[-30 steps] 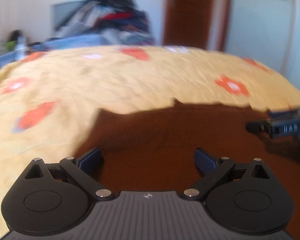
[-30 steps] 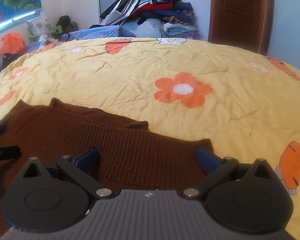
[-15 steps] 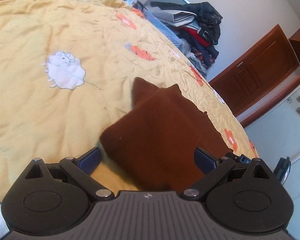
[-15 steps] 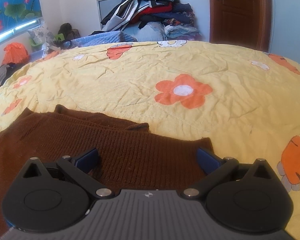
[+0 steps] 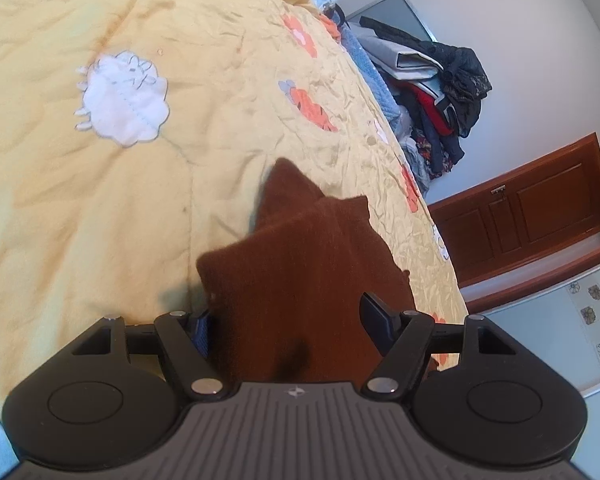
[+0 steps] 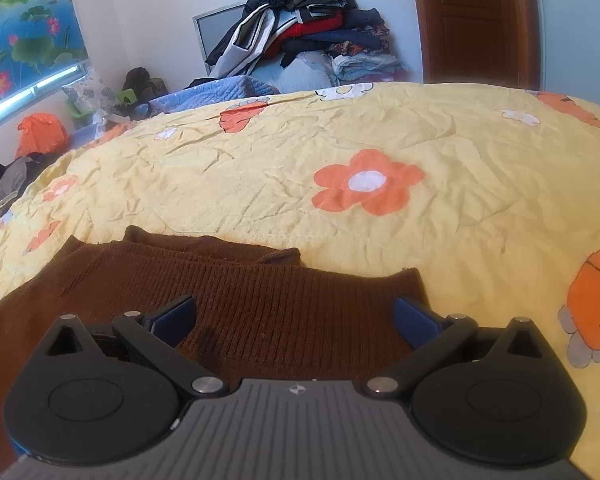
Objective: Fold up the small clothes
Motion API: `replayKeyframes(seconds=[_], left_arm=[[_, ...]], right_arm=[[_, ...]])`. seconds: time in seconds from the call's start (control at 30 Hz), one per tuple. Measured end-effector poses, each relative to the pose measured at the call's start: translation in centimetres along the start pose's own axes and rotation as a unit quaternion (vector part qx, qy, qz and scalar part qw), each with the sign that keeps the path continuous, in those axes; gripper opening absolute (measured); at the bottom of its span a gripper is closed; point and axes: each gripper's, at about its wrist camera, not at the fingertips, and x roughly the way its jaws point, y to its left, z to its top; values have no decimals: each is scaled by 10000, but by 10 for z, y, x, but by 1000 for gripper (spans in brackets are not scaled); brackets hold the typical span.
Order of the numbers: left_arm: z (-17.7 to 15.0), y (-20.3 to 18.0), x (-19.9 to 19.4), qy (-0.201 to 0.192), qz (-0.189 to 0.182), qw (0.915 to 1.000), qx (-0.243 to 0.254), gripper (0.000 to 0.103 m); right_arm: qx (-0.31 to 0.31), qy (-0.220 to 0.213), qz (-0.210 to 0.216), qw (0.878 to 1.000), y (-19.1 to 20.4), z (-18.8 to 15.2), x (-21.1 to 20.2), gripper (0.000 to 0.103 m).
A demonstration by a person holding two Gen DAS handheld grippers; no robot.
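Note:
A brown knit garment [image 5: 300, 248] lies folded on the yellow flowered bedspread [image 5: 100, 200]. My left gripper [image 5: 288, 320] is rolled sideways at one end of it. Its jaws are closing with the cloth's edge between them, and the left pad [image 5: 202, 332] is partly hidden behind that edge. In the right wrist view the same garment [image 6: 260, 280] spreads across the lower frame with a sleeve or collar fold at its far side. My right gripper [image 6: 294, 316] hangs open just above the ribbed cloth, with the bedspread [image 6: 380, 120] beyond.
A tall pile of clothes [image 6: 300, 40] and a blue quilt [image 6: 220, 94] sit past the far side of the bed. A brown wooden door [image 6: 472, 20] stands at the right, and an orange bag [image 6: 42, 132] lies at the left.
The left wrist view has rolled far over and shifted to the garment's end, and its jaws have narrowed around the cloth's edge. The left gripper has left the right wrist view, which has barely moved.

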Motion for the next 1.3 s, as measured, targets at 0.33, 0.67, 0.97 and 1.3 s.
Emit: replayKeyframes(seconds=[0.33, 0.67, 0.97, 1.3], left_arm=[[-45, -68, -1, -577, 767, 9363, 3380, 17], [-149, -103, 3, -867, 567, 7587, 6431, 17], [-161, -117, 7, -823, 474, 7172, 6904, 17], [-265, -181, 13, -325, -1043, 6439, 7572, 17]], right_arm=[[1286, 119, 344, 9910, 9, 33, -20, 103], [1131, 2398, 2829, 9218, 124, 36, 36, 97], [1037, 2349, 2687, 9284, 97, 27, 50, 23], [624, 1434, 2254, 9616, -39, 52, -63, 21]])
